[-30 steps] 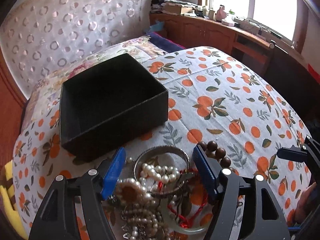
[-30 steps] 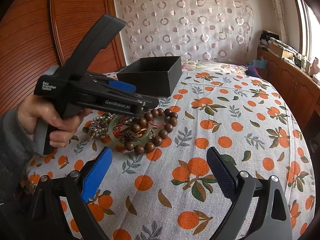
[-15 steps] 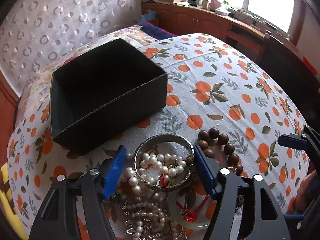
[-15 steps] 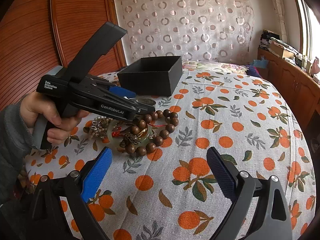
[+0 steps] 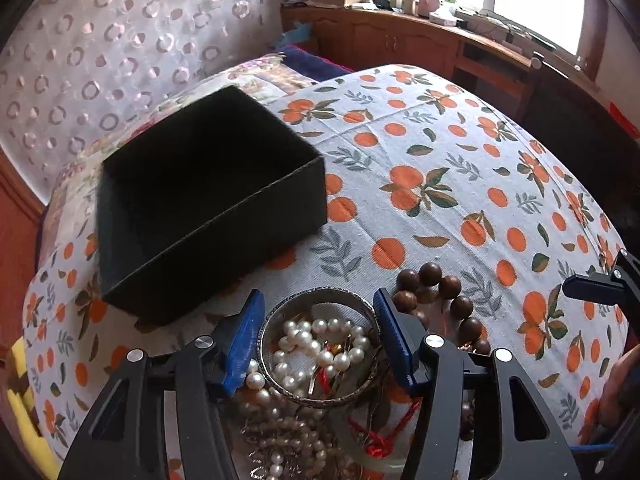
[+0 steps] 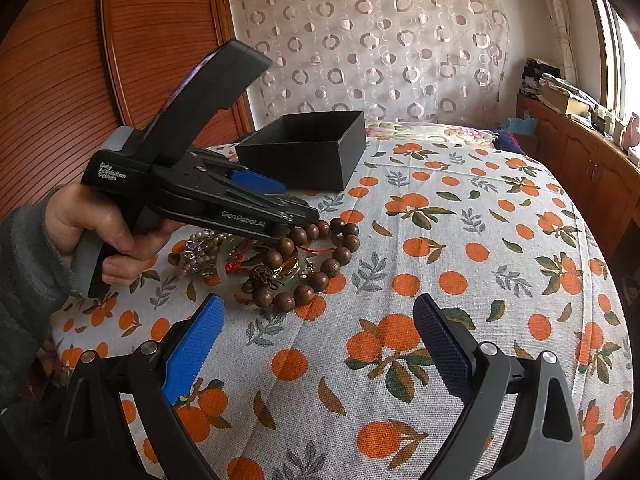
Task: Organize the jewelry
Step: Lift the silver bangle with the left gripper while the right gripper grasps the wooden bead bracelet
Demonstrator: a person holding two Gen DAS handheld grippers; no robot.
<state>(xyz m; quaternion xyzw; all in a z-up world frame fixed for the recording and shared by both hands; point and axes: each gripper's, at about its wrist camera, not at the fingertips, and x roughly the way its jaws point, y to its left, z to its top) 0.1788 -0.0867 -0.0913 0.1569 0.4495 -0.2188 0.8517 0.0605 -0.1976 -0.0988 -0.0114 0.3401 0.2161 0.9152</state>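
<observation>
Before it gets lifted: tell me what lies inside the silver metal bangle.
Inside the silver metal bangle, white pearl beads, a red cord bit and small gold-coloured pieces show. Whatever lies beneath them is covered.

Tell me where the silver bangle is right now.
In the left wrist view the silver bangle lies bottom centre between the closing fingers of the left hand-held gripper, on the pearls, just in front of the black box.
</observation>
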